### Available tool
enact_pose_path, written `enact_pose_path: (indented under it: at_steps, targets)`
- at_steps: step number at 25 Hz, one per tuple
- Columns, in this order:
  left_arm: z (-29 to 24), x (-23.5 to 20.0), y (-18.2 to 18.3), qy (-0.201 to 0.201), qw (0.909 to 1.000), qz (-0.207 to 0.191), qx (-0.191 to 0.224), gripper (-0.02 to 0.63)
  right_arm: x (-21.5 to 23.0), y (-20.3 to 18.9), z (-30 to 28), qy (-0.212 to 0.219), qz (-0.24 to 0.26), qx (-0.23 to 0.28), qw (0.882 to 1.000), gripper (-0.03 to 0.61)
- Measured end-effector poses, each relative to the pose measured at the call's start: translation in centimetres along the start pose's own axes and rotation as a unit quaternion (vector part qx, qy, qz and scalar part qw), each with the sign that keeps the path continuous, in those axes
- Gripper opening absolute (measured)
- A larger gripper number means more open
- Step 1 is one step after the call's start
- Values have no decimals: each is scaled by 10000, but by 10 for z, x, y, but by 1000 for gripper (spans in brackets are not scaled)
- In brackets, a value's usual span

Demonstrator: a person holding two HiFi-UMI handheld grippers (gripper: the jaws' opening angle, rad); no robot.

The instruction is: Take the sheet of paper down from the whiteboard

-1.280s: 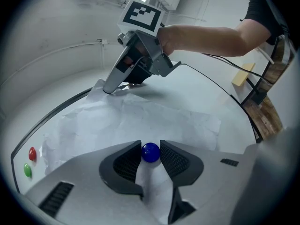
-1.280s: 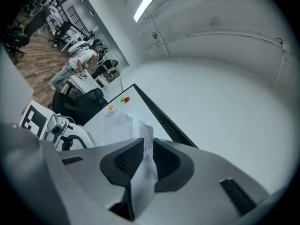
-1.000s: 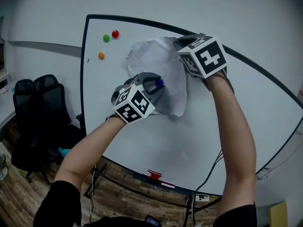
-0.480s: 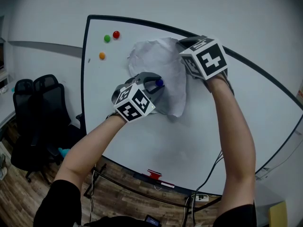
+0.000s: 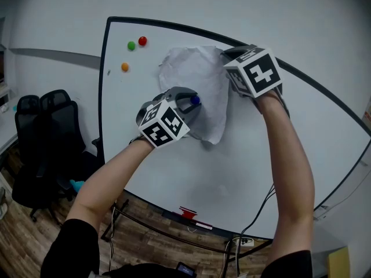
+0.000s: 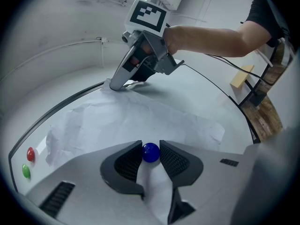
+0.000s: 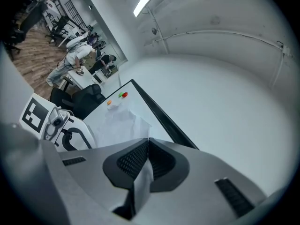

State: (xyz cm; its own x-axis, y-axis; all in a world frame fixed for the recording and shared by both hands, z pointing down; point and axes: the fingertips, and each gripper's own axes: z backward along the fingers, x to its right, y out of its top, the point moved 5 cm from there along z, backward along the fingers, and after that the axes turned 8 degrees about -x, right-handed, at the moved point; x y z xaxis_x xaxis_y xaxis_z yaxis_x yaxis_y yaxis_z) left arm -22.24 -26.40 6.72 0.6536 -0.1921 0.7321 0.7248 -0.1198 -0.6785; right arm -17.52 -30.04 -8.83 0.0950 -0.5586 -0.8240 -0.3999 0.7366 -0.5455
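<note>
A crumpled white sheet of paper hangs on the whiteboard, pinned by a blue magnet. My left gripper sits at the sheet's middle. Its two tips touch the blue magnet on either side, so it is shut on it. My right gripper is at the sheet's top right corner by the board's black frame. Its jaws are closing tight, and a strip of the paper runs between the pads. The left gripper view shows the right gripper pinching that lifted corner.
Red, green and orange magnets sit on the board's upper left. Black office chairs stand on the floor at the left. A red object lies on the board's bottom ledge, and cables hang at its lower right.
The right gripper has edged slightly to the right with the paper's top corner. The left gripper has stayed on the blue magnet.
</note>
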Motion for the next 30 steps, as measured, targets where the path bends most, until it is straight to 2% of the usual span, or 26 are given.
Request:
enact_pose_path:
  at_steps: [7,11,17,24,30]
  targets:
    - [16,8,15,76,9995,-7,299,129,5,-12,19,-144,-64,52,9999,18]
    - [23,-15,15,162,9991,93,374,129,10,-10,14,-181,-1,-79,9998,18]
    - [28,-5,21,251,9988,26,414,129,-5,-54,24,-81,-58,-272,9996,18]
    - [32,-39,25,314,9983,63,481,129,-6,-63,19,89,-197,-458,9987,18]
    - [27,-38,41,326,9976,67,603,129,-25,-89,36,233,-242,-563,9978,18]
